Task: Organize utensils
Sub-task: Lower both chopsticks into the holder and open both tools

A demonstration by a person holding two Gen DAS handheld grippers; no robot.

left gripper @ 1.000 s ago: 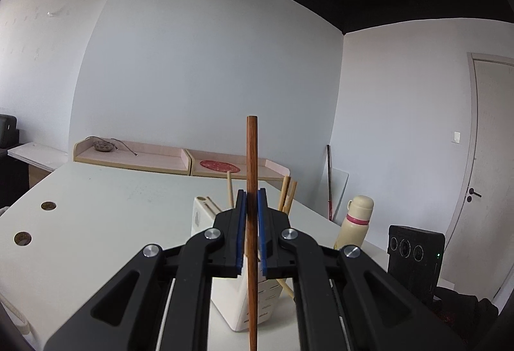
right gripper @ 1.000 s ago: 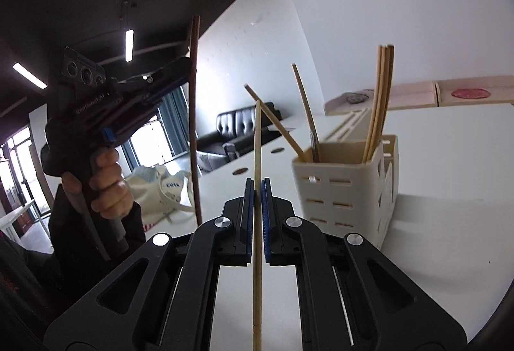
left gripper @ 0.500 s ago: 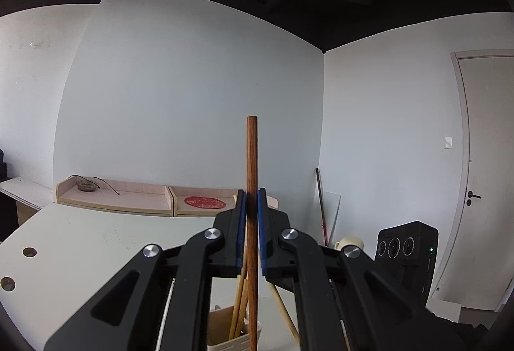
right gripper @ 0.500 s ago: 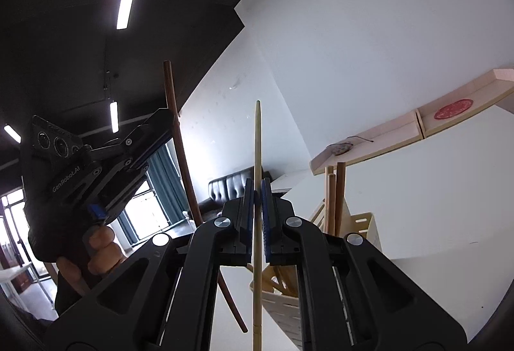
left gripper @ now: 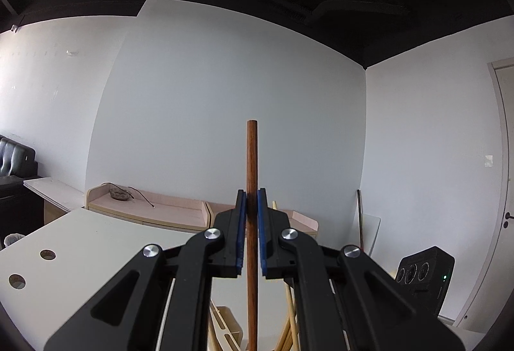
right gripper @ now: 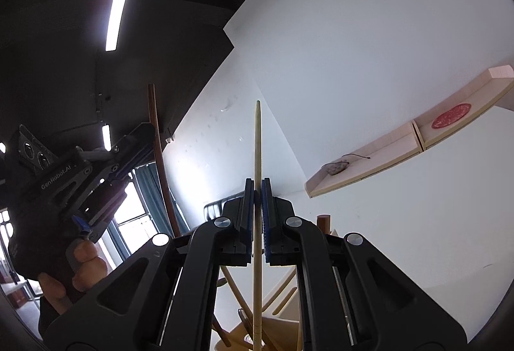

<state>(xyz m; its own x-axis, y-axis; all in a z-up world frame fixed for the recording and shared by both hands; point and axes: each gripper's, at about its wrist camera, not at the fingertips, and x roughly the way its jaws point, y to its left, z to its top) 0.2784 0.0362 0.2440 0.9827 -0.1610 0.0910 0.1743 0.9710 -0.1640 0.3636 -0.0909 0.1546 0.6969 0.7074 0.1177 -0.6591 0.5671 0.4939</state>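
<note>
My left gripper is shut on a dark brown chopstick held upright, its lower end reaching down over the cream utensil holder at the bottom edge. My right gripper is shut on a pale bamboo chopstick, also upright above the holder, where several chopsticks stand. In the right wrist view the left gripper with its brown chopstick shows at the left, held by a hand.
A white table with two round holes lies below. Pale wooden trays sit at its far edge by the wall. A black device stands at the right; a sofa at the far left.
Both grippers have risen and tilted upward over the holder. The holder has dropped to the bottom edge of both views. Both chopsticks stay gripped.
</note>
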